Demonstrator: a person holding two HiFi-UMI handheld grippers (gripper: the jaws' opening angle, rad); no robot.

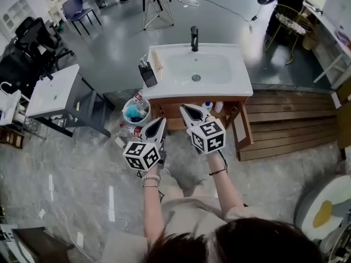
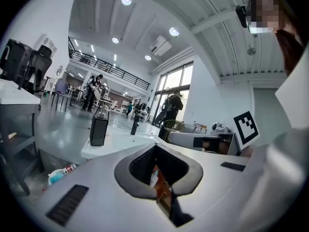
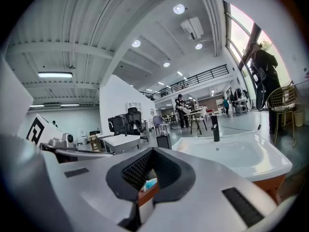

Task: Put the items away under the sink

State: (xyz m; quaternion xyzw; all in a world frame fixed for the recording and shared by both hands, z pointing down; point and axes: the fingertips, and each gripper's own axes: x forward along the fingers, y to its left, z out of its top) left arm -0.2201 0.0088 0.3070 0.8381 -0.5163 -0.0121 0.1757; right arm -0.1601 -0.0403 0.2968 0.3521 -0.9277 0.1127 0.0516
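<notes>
Left hand-held gripper [image 1: 161, 120]: jaws pressed together with nothing between them, held up and nearly level, nose towards the sink [image 1: 196, 70].
Right hand-held gripper [image 1: 184, 108]: jaws likewise closed and empty, just beside the left one and pointing the same way.
Cabinet under the sink [image 1: 245, 119]: straight ahead of both noses and below them. Its front is open.
Stored bottles [image 1: 208, 106]: already on the cabinet shelf, just beyond the right hand-held gripper's tip and to its outer side.
Bucket [image 1: 124, 109]: on the floor, ahead of the left hand-held gripper, off to its outer side and lower. It holds blue items and a red-capped bottle.
Loose bottle [image 1: 132, 130]: on the floor just short of the bucket, low and to the outer side of the left hand-held gripper.
Long axis of loose bottle: appears to lie on its side, running roughly across the left jaws' line. Too small to be sure.
Nearer hand: left, by a clear margin, for both the bucket and the loose bottle.
Judged requirement: the left jaws must drop, swing outward and spread before any pick-up.
</notes>
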